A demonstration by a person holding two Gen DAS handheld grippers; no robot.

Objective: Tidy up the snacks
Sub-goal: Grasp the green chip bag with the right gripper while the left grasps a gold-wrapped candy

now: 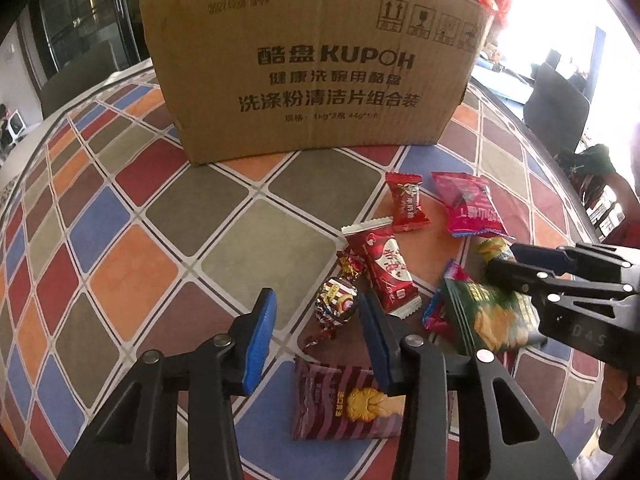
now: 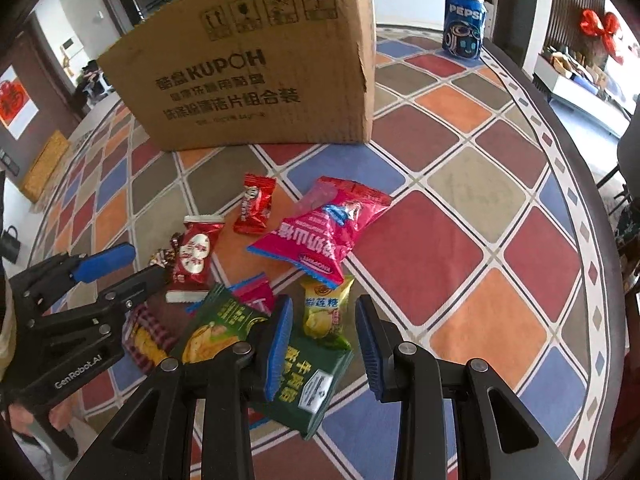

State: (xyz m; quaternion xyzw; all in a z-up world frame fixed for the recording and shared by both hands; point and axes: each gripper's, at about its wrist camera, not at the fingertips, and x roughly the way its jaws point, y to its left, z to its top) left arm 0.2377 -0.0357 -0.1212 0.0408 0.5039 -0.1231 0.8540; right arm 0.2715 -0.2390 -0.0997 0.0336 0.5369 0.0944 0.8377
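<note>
Pick-up step: left gripper (image 1: pixel 318 314), jaws apart, straddles the foil candy (image 1: pixel 335 304) at lower centre; right gripper (image 2: pixel 324 334) hovers empty over the yellow packet (image 2: pixel 325 312). Next, close and carry to the cardboard box (image 1: pixel 312 68).

Wrapped snacks (image 2: pixel 320 232) scattered flat on the checked cloth before the upright cardboard box (image 2: pixel 256 68)

tablecloth (image 2: pixel 460 248): red, blue, orange, olive diamonds
box (image 1: pixel 312 68): brown, black print
big packet (image 2: pixel 324 228): pink
can (image 2: pixel 464 24): blue
gripper pads (image 1: pixel 262 336): blue
</note>
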